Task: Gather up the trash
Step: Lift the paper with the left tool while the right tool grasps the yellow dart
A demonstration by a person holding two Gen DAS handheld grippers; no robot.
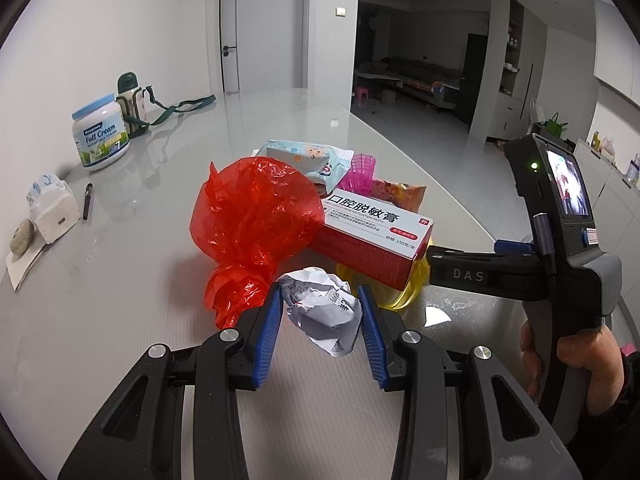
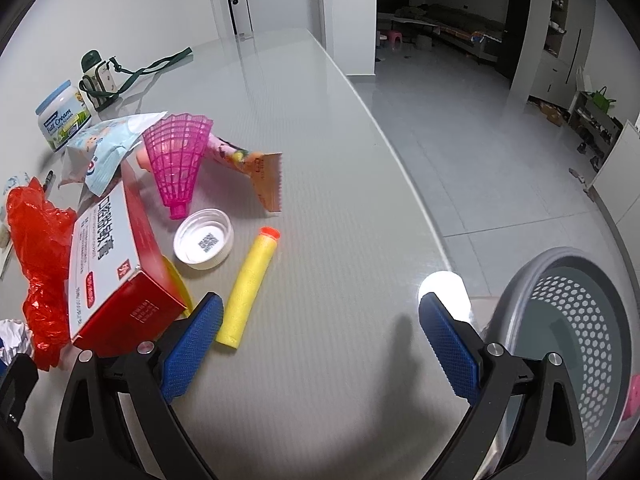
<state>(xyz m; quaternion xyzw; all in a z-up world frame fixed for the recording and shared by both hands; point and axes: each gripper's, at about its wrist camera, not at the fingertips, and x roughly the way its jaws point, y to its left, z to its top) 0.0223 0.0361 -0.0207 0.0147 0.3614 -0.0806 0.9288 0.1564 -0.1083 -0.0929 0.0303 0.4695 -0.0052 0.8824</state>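
Note:
My left gripper (image 1: pixel 319 294) is shut on a crumpled white paper ball (image 1: pixel 322 312), its blue pads touching both sides. Behind it lie a red plastic bag (image 1: pixel 256 216), a red and white toothpaste box (image 1: pixel 376 236) on a yellow ring (image 1: pixel 404 294), a pink plastic basket (image 1: pixel 360 172) and a blue wipes packet (image 1: pixel 308 156). My right gripper (image 2: pixel 320 312) is open and empty over the table, with a yellow foam dart (image 2: pixel 250 280) by its left finger. A white bottle cap (image 2: pixel 204 242) and an orange wrapper (image 2: pixel 266 178) lie beyond. A grey perforated bin (image 2: pixel 568 332) stands at the right, below the table edge.
A Full Cream tin (image 1: pixel 102 134) and a green-capped bottle (image 1: pixel 130 102) with a strap stand at the far left by the wall. A tissue pack (image 1: pixel 52 204), a pen (image 1: pixel 87 200) and a stone (image 1: pixel 22 236) lie near them. The table edge (image 2: pixel 400 152) curves along the right.

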